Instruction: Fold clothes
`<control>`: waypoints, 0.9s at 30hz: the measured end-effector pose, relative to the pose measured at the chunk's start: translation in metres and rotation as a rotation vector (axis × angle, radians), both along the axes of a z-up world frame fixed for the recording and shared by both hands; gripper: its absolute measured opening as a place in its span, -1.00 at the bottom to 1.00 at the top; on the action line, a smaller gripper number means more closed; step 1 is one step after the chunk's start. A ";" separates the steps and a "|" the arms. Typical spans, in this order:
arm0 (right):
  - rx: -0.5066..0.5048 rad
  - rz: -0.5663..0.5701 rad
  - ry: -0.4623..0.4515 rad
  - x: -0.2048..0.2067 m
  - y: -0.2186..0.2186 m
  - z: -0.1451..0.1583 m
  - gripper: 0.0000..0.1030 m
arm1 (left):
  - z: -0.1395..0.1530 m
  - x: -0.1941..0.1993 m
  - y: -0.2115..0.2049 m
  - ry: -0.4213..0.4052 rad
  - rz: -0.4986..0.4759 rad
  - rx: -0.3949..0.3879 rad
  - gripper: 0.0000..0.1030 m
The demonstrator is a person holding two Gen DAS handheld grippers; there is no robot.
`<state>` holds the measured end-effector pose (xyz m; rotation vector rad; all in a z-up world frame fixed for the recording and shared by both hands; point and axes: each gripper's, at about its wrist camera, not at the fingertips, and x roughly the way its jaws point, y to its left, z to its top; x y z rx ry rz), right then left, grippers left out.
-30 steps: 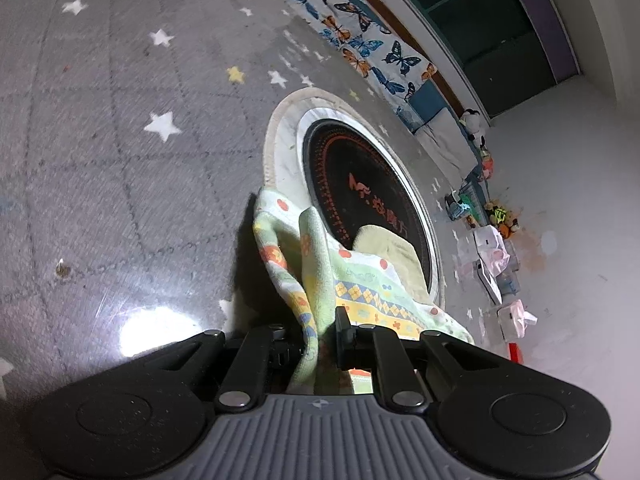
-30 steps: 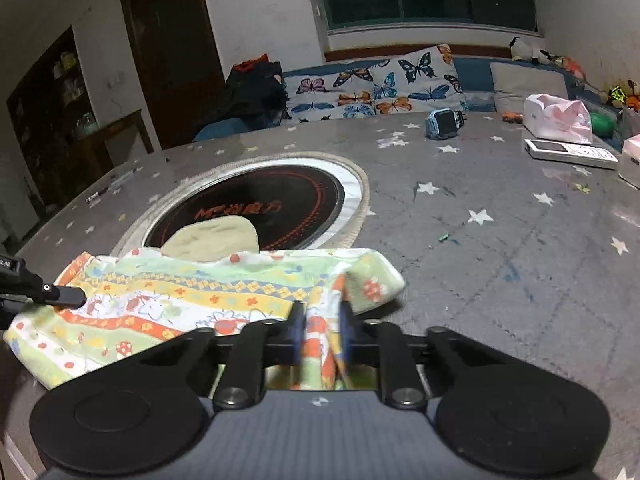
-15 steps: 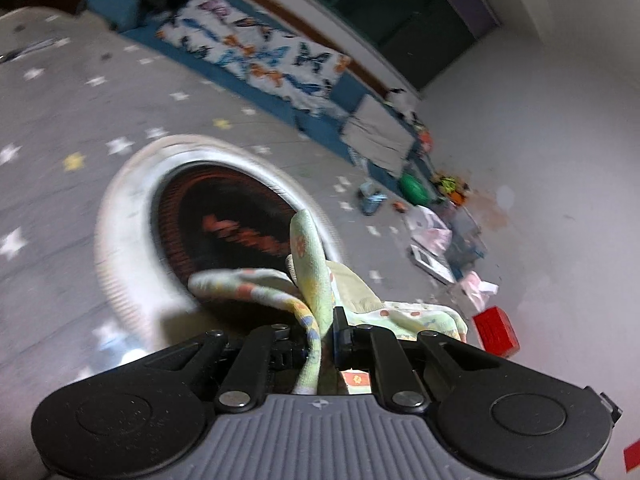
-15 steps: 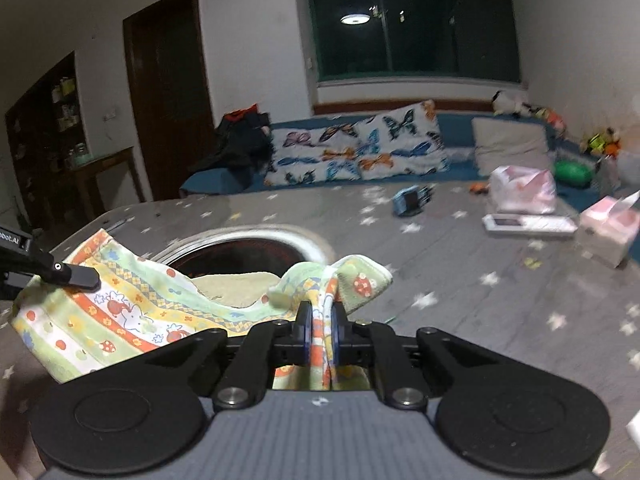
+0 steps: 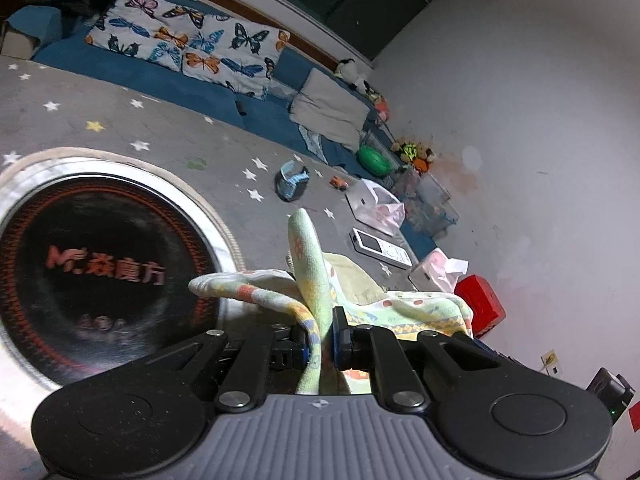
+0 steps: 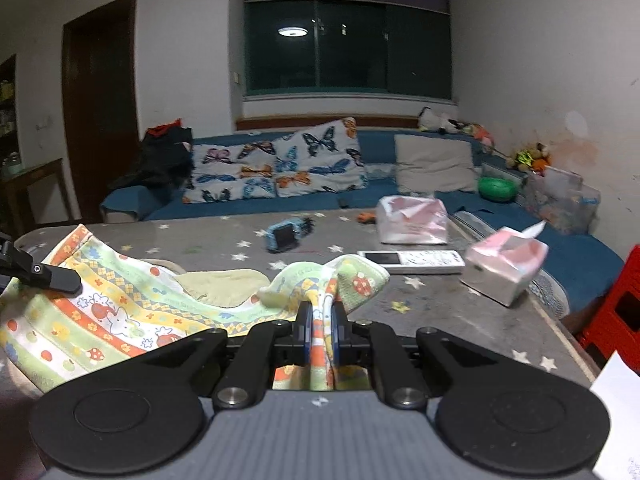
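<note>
A small patterned garment [image 6: 120, 312], pale green with orange and yellow bands and cartoon prints, hangs stretched between my two grippers above the grey star-print table [image 6: 440, 312]. My right gripper [image 6: 320, 322] is shut on one bunched corner of it. My left gripper [image 5: 322, 334] is shut on the opposite corner, where the garment [image 5: 312, 276] folds up in a ridge. The left gripper's fingers [image 6: 48, 278] also show at the left edge of the right wrist view, pinching the cloth. The garment's yellow inner lining [image 6: 220, 286] faces up in the sagging middle.
A round black hotplate [image 5: 100, 264] with a pale rim is set into the table under the garment. Further back lie a white remote [image 6: 412, 260], a pink tissue box [image 6: 504, 260], a pink bag [image 6: 412, 220] and a blue toy [image 6: 286, 236]. A red stool [image 6: 616, 312] stands right of the table, a blue sofa [image 6: 440, 196] behind.
Both grippers have risen, lifting the garment off the table so it hangs between them. The left gripper has rolled and swung across the hotplate; the views now look more level.
</note>
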<state>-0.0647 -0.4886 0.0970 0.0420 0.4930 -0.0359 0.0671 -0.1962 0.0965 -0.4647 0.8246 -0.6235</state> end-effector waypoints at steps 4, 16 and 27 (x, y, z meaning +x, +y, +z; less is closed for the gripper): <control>0.011 -0.017 0.025 0.003 -0.011 -0.012 -0.84 | -0.011 0.006 -0.011 0.022 -0.008 0.024 -0.80; 0.006 -0.065 0.144 0.012 -0.029 -0.052 -0.71 | -0.044 0.012 -0.009 0.084 -0.009 0.142 -0.69; 0.030 -0.018 0.139 0.034 -0.025 -0.053 -0.69 | -0.049 0.018 0.006 0.071 0.054 0.240 -0.18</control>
